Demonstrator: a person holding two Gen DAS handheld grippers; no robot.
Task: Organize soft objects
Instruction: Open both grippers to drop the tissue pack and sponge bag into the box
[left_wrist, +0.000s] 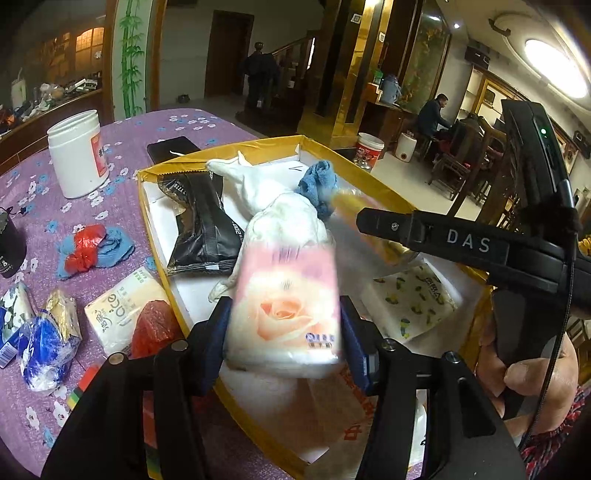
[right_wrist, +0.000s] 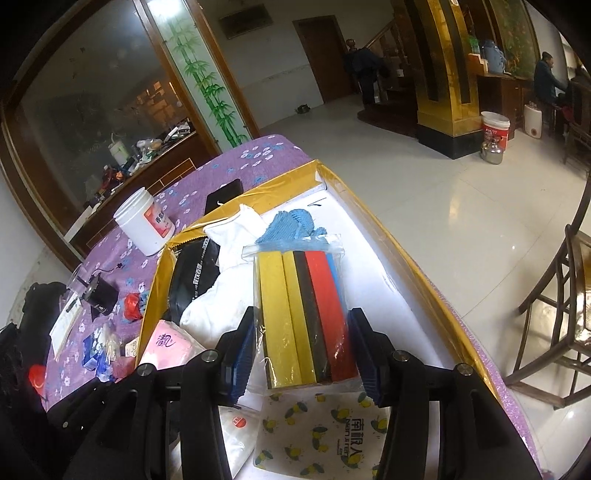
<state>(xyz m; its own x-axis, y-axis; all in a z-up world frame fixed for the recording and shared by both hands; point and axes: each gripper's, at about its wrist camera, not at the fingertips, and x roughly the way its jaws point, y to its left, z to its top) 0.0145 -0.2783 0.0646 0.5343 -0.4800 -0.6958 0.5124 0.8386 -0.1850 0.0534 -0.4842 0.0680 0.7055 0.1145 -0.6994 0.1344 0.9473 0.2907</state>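
A table (left_wrist: 122, 122) under a purple flowered cloth carries a wide, shallow box (right_wrist: 373, 225) with gold edges and a white floor, and nearly everything soft sits inside it. Along the box's left side lies a black packet (left_wrist: 201, 225), with a white cloth (left_wrist: 258, 188) bunched beside it and a blue rag (left_wrist: 317, 181) at the far end of that cloth. The left claw (left_wrist: 282, 332) is over the near part of the box with a pink rose-printed tissue pack (left_wrist: 286, 299) between its blue pads, which sit against the pack's two sides. The right claw (right_wrist: 301, 354) is over the box's right half, its jaws flanking a clear bag of coloured sponges (right_wrist: 303, 314); a gap shows on the left side of the bag, so I cannot tell whether it is gripped. A lemon-printed tissue pack (right_wrist: 321, 432) lies flat under that claw. Out on the cloth stand a white jar (left_wrist: 79, 155), a cream tissue pack (left_wrist: 123, 306) and a red and blue rag bundle (left_wrist: 92, 249).
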